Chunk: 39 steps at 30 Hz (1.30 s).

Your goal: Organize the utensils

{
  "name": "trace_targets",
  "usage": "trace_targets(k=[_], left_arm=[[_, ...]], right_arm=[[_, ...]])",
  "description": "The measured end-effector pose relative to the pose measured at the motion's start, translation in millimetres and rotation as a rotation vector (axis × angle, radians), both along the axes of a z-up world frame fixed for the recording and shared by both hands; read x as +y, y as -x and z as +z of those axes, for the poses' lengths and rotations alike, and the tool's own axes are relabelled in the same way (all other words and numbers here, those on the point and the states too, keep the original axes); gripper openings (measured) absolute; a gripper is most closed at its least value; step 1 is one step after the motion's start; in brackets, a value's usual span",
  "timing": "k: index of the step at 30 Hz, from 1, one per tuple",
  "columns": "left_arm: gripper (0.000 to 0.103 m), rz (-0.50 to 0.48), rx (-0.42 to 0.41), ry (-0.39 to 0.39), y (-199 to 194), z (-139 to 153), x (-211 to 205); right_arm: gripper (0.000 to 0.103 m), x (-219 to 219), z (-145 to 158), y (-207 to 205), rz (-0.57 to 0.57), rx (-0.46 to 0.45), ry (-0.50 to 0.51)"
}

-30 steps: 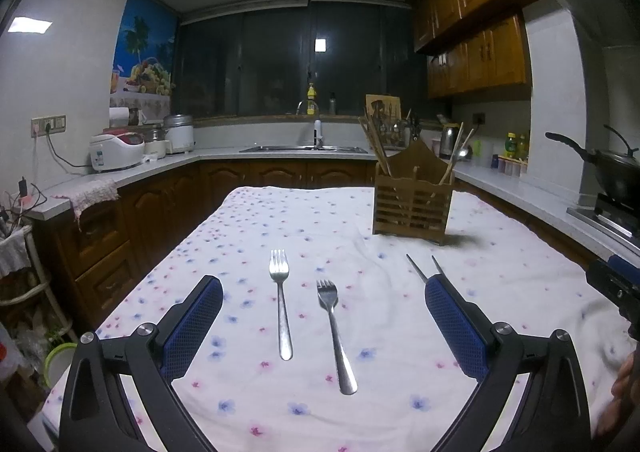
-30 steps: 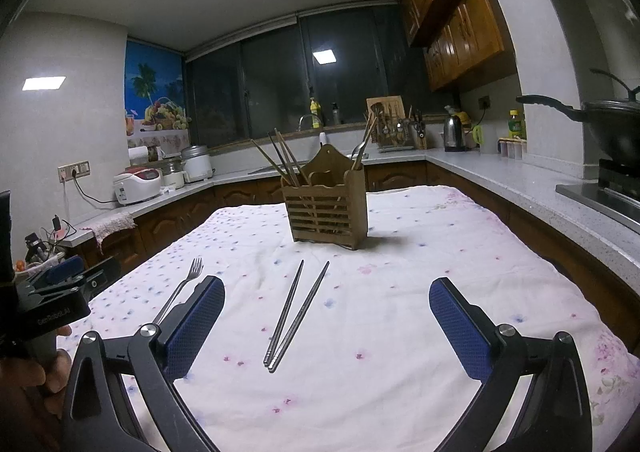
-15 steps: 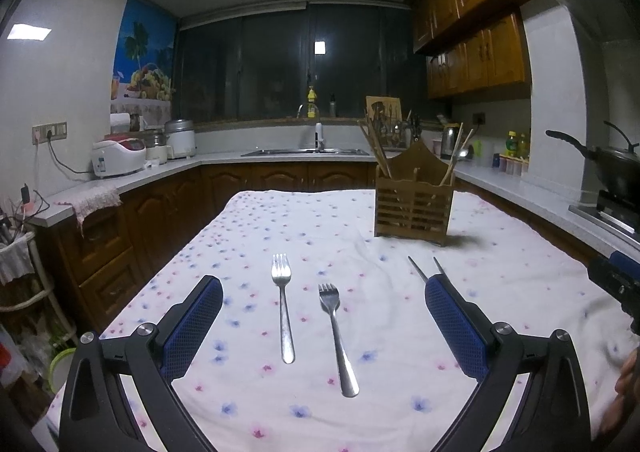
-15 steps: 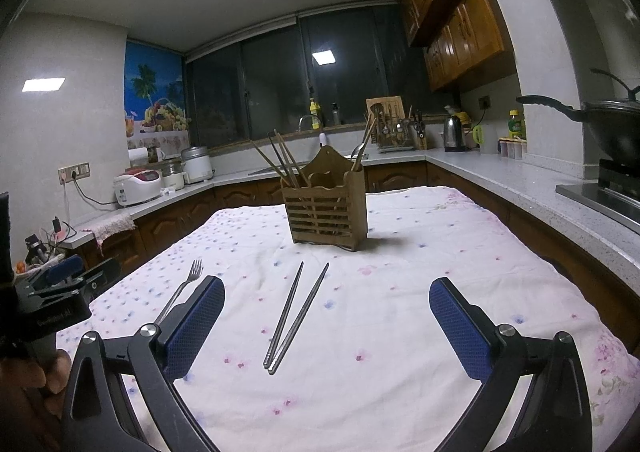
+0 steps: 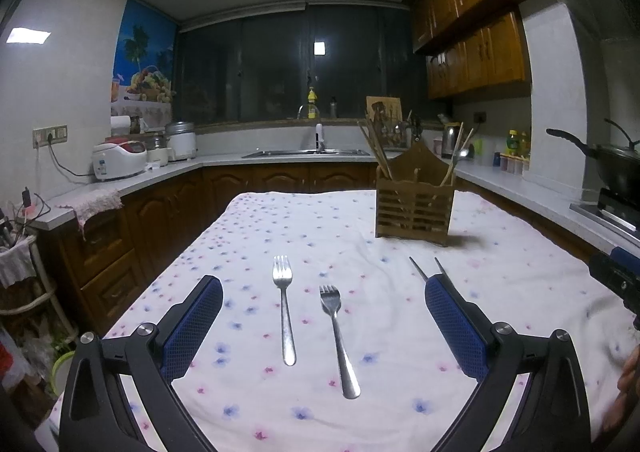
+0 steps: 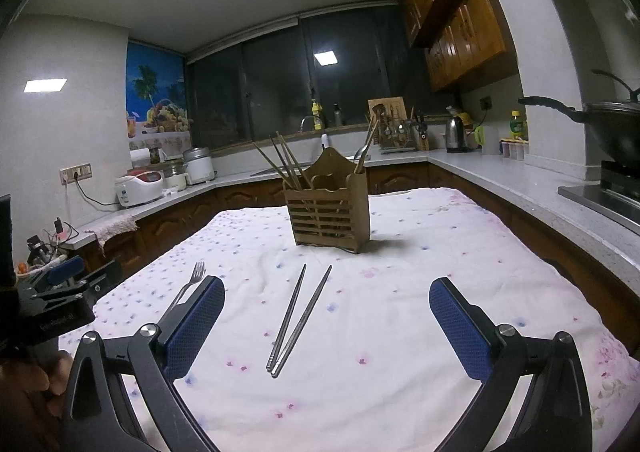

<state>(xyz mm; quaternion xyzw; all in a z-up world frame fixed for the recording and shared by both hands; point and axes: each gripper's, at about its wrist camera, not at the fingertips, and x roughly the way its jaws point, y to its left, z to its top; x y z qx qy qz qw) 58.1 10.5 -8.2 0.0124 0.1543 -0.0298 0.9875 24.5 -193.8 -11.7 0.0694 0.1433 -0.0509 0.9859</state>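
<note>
The floral-clothed table (image 5: pixel 500 272) carries a wooden utensil holder (image 5: pixel 414 208) toward its far right side, already holding chopsticks and a spoon. Nearer the front edge, two forks (image 5: pixel 284 308) and a pair of metal chopsticks (image 6: pixel 298 316) lie loose, yet to be stowed. The left gripper (image 5: pixel 322 326) and right gripper (image 6: pixel 326 328) both gape, empty.

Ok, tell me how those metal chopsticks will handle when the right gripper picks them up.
The metal chopsticks look thin, smooth and rigid, so they will probably stay stiff but may slip. They lie flat on the soft tablecloth, likely hard to get under. Their far ends splay apart, so one may pivot or drop.
</note>
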Motion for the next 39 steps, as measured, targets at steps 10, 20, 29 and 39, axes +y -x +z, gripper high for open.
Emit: trace_targets(k=[10,20,29,39], left_arm=[[0.102,0.001,-0.014,-0.013,0.4,0.3,-2.0],[0.102,-0.009,-0.007,-0.012,0.1,-0.2,-5.1],[0.102,-0.011,-0.001,-0.012,-1.6,0.4,-7.8],[0.102,-0.028,0.014,0.004,-7.3,4.3,-10.4]], right_arm=[[0.103,2.3,2.3,-3.7,0.002,-0.005,-0.011],[0.103,4.2,1.7,-6.7,0.000,0.003,-0.024],[0.103,2.6,-1.0,-9.1,-0.004,0.000,-0.029],[0.103,-6.1,-3.1,-10.2,-0.012,0.020,-0.035]])
